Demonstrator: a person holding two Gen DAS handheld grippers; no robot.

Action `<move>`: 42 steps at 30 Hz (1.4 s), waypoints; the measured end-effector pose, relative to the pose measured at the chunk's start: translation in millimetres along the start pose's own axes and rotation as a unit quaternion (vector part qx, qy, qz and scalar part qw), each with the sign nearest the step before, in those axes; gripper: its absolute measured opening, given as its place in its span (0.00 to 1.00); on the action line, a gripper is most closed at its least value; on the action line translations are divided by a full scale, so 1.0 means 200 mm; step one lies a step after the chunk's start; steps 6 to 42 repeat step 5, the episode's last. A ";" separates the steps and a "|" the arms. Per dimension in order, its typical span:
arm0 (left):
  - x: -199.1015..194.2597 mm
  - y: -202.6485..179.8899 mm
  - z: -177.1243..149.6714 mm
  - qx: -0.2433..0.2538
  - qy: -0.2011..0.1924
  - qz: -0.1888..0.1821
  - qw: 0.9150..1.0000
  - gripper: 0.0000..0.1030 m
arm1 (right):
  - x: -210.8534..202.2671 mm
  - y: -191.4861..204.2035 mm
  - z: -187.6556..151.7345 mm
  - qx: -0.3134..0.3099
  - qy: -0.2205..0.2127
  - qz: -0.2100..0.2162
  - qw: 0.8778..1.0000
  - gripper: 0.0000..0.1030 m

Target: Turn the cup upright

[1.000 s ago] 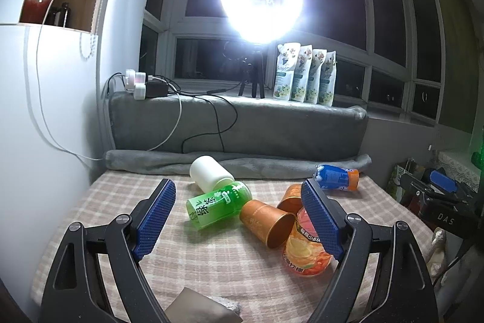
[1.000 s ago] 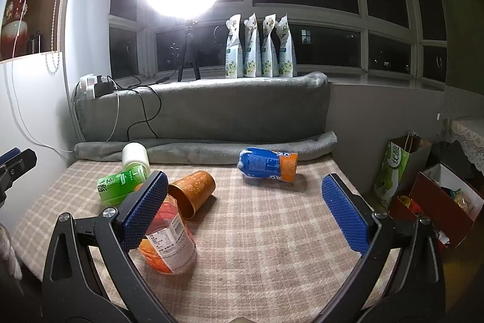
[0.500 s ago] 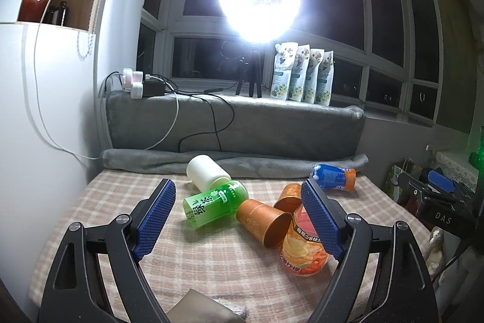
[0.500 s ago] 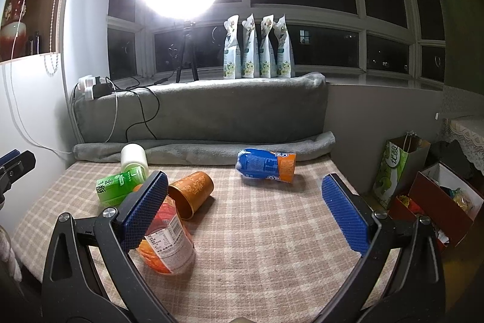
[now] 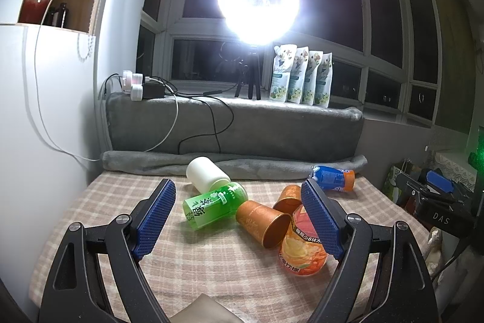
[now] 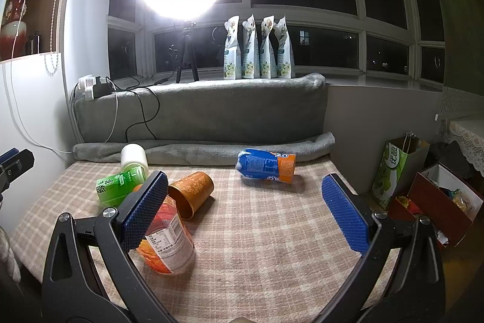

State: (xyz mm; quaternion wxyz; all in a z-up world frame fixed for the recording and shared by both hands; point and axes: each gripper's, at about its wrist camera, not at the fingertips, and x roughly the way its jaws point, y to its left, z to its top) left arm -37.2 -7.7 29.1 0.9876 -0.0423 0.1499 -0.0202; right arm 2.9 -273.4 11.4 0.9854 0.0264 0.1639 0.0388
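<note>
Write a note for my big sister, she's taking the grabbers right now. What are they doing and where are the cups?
Left gripper: open, holding nothing, aimed at the pile of cups.
Right gripper: open, holding nothing, over the checked cloth.
Cups: two orange cups lie on their sides, the near orange cup with its mouth toward the camera, the far orange cup just behind it. A green tea bottle, white jar, orange jar and blue bottle also lie tipped over.
Done: nothing yet, no cup is upright.
Left: grab a cup, probably the near one, and stand it up.
</note>
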 end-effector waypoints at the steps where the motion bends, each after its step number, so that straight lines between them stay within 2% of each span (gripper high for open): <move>1: 0.00 0.00 0.00 0.001 -0.002 0.000 1.000 0.83 | 0.00 0.00 0.00 0.000 0.000 0.000 1.000 1.00; 42: -0.02 0.01 0.01 0.001 -0.007 -0.001 1.000 0.83 | 0.00 0.00 0.00 -0.001 0.003 0.002 1.000 1.00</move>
